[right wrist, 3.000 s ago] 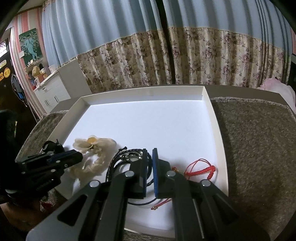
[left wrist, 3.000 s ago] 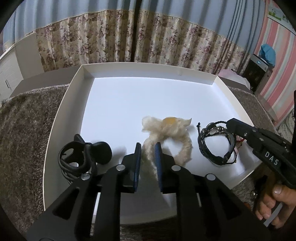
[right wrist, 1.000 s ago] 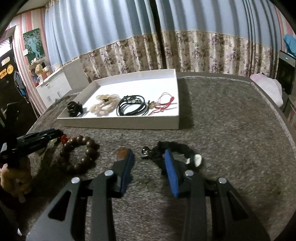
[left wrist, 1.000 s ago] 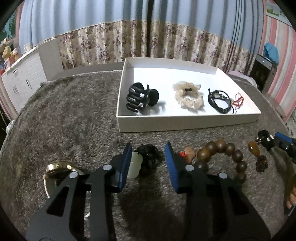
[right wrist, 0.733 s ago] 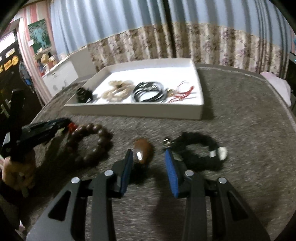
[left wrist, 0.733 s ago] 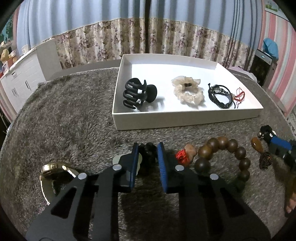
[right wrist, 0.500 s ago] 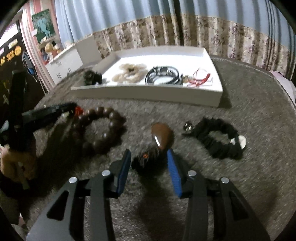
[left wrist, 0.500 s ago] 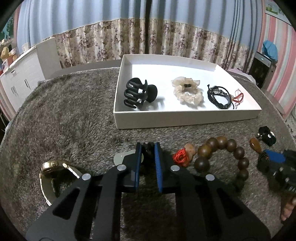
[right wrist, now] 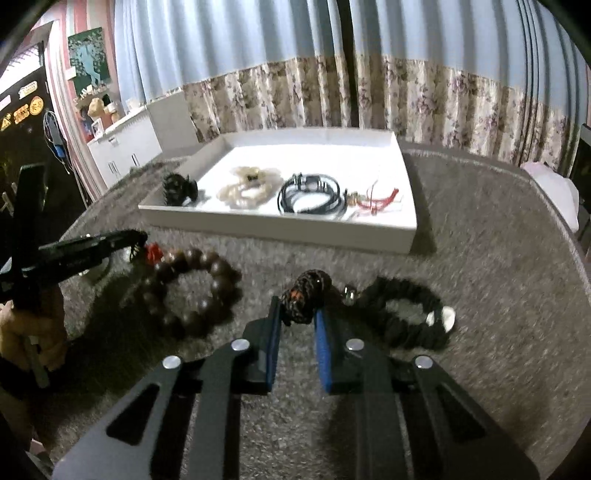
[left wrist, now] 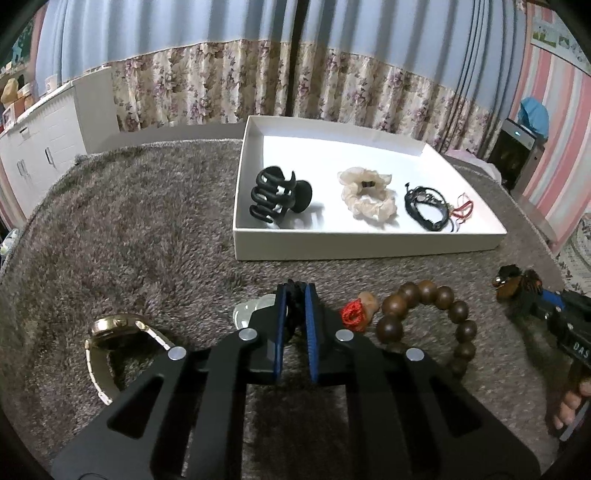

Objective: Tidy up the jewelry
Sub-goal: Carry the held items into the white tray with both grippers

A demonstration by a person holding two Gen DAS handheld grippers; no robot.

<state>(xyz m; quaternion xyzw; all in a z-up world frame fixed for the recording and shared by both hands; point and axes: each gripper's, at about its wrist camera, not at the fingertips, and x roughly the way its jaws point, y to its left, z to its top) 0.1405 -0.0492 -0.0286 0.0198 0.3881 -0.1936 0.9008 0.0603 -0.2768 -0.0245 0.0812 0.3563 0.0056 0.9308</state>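
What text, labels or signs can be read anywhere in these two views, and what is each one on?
"DAS": white letters on the body of the right gripper, seen in the left wrist view.
Round yellow stickers and a white label on the dark panel at far left, right wrist view: too small and blurred to read.
Wall poster at upper right, left wrist view: too blurred to read.

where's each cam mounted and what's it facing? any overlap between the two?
Left wrist: on the left gripper, angled down over grey carpet toward the white tray; own jaws shut on a black cord piece; right gripper at right edge.
Right wrist: on the right gripper, same heading; jaws, just closing, pinch a dark braided charm; left gripper at left.
Shared: tray, wooden bead bracelet.
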